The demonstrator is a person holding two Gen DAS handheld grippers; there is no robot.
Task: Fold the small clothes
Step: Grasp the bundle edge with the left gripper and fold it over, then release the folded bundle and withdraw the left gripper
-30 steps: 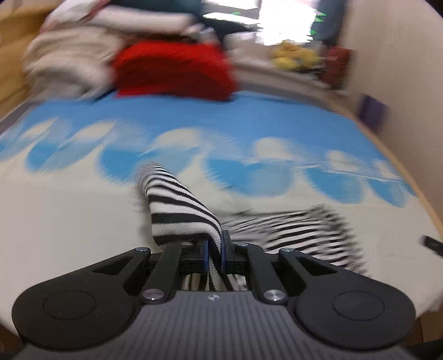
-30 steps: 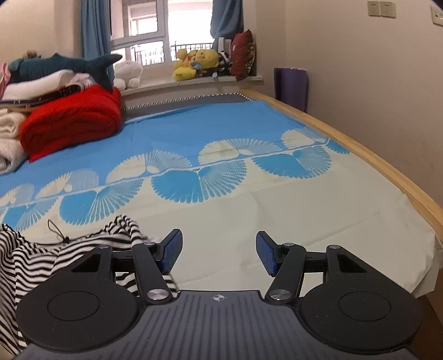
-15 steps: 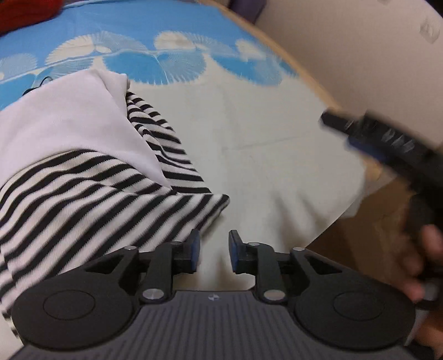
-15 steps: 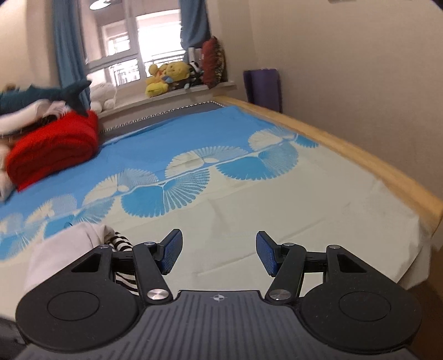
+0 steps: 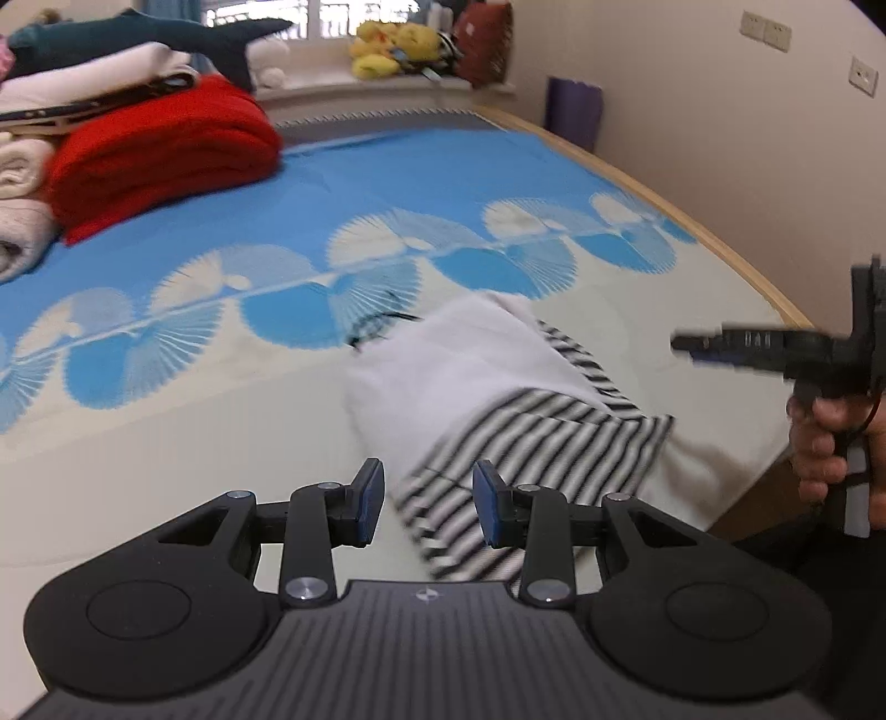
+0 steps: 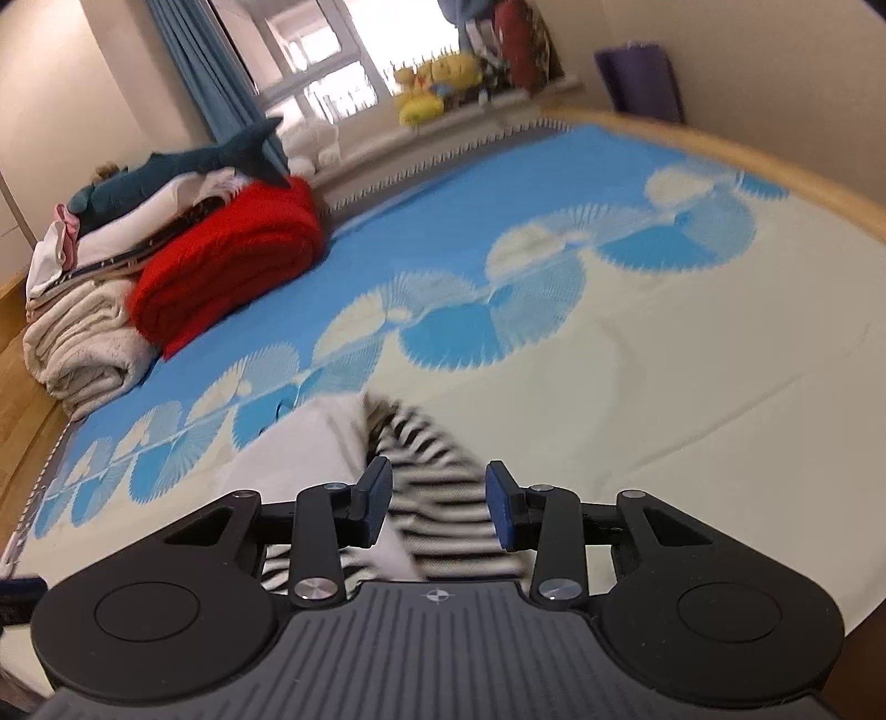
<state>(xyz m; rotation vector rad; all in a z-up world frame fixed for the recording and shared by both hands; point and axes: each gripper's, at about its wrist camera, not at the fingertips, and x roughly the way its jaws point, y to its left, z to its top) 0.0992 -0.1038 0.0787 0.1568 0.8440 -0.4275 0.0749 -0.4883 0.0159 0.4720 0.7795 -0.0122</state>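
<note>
My left fingers (image 5: 425,501) and right fingers (image 6: 437,504) are spread, holding nothing; the striped top (image 5: 542,443) looks soft and floppy, best pinched at its hem corners

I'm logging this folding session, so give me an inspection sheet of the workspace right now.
Surface: bed sheet, blue fan print.
Job's things: striped garment, white inside showing, lying near the bed's edge.
Clutter: red blanket, folded cream blankets, shark plush.
Grippers: left tool open, empty; right tool open above the garment.
Cables: thin black cord beside the garment.
Surroundings: window sill toys, wall sockets.
</note>
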